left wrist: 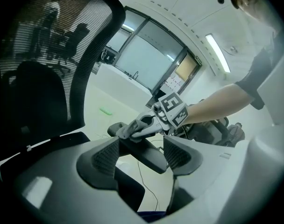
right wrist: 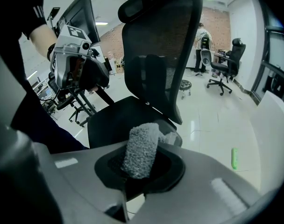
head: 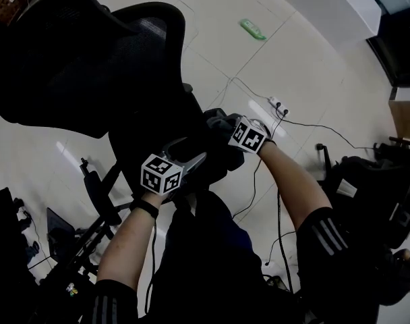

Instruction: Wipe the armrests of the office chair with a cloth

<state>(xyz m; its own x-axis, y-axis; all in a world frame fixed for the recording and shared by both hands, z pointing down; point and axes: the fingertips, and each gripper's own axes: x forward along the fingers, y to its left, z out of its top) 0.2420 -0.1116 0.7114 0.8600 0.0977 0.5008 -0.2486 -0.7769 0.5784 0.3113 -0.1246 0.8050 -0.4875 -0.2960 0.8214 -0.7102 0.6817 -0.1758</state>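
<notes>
The black office chair [head: 90, 52] stands in front of me, its mesh back [right wrist: 165, 45] upright. One black armrest [left wrist: 153, 160] runs between the pads of my left gripper [left wrist: 142, 154], which touch it on both sides. My right gripper [right wrist: 141, 160] is shut on a rolled grey cloth [right wrist: 141, 148]. From the left gripper view, that cloth [left wrist: 128, 129] lies pressed on the far end of the same armrest under the right gripper [left wrist: 149, 122]. In the head view both grippers [head: 185, 166] [head: 225, 132] sit close together at the chair's right side.
A green object [head: 253, 29] lies on the pale floor beyond the chair. A white power strip [head: 278, 104] with cables sits to the right. Other black chairs [right wrist: 223, 64] and a person [right wrist: 201, 41] are far off. Dark gear [head: 373, 187] crowds the right side.
</notes>
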